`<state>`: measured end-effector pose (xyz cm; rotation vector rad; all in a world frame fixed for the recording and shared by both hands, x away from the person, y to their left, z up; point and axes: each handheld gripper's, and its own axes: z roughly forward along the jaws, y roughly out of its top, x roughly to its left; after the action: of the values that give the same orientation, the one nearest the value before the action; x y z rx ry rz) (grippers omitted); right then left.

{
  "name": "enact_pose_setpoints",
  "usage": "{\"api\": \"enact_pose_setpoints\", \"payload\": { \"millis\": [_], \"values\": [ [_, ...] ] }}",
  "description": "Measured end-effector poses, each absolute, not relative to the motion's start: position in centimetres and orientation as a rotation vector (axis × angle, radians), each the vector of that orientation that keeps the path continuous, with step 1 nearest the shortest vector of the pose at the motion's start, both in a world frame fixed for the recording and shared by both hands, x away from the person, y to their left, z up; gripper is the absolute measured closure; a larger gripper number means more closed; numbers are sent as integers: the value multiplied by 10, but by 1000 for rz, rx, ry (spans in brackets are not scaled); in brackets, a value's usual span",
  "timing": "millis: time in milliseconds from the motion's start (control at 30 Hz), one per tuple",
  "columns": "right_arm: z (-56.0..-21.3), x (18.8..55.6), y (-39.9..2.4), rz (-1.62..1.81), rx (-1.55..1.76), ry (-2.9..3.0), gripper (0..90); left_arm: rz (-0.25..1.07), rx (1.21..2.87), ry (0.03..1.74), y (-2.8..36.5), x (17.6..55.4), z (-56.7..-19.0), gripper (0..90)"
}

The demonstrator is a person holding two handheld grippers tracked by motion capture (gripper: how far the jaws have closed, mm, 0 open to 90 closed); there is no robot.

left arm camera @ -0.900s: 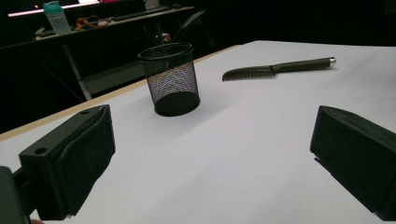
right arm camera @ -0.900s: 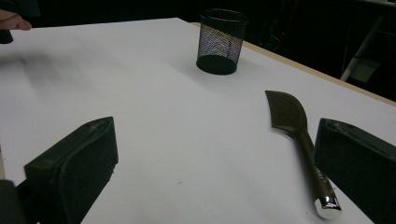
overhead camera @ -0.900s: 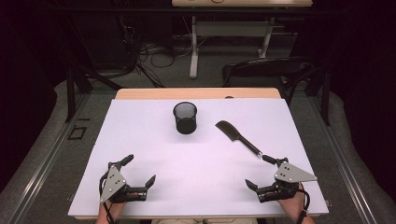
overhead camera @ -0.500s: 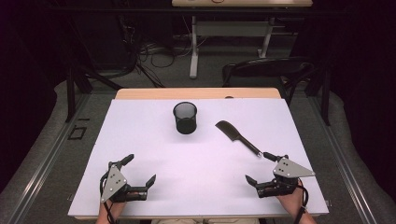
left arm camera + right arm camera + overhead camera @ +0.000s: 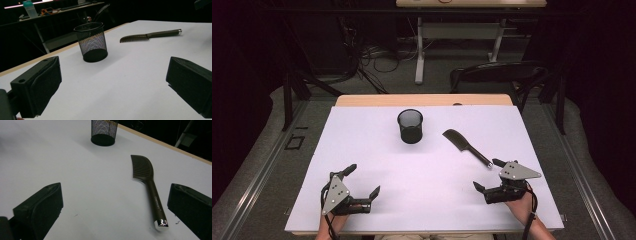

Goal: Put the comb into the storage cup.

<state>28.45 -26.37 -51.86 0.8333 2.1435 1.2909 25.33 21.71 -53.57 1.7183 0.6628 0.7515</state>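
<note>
Closing in on the comb (image 5: 465,146) was about as far as you had got: nothing had been picked up. The comb lay flat on the white table (image 5: 362,150), its toothed head pointing toward the far edge and its silver-capped handle end toward you. In the right gripper view it sat between your jaws but nearer the right one, untouched. Your right gripper (image 5: 490,175) stood just short of that handle tip, jaws spread wide and holding nothing, with the pads clear of the handle on both sides.

Your left gripper (image 5: 363,179) rested near the front edge on the other side, well apart from the comb, its jaws also wide open and empty. In its own view the mesh pen cup (image 5: 91,41) stood upright ahead, with the comb lying off to the right of it.

By my reading, the whole job was still ahead of you: gripping the handle, lifting the comb, and most likely carrying it over to the mesh pen cup, which stood empty near the table's middle.
</note>
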Motion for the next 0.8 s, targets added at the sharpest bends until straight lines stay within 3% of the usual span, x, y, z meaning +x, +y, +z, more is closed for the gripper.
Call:
{"api": "enact_pose_setpoints", "payload": {
  "millis": [800],
  "values": [
    [-513, 319, -256, 1203, 880, 2208, 0, 754, 1722, 669, 216, 253, -537, 1]
  ]
}}
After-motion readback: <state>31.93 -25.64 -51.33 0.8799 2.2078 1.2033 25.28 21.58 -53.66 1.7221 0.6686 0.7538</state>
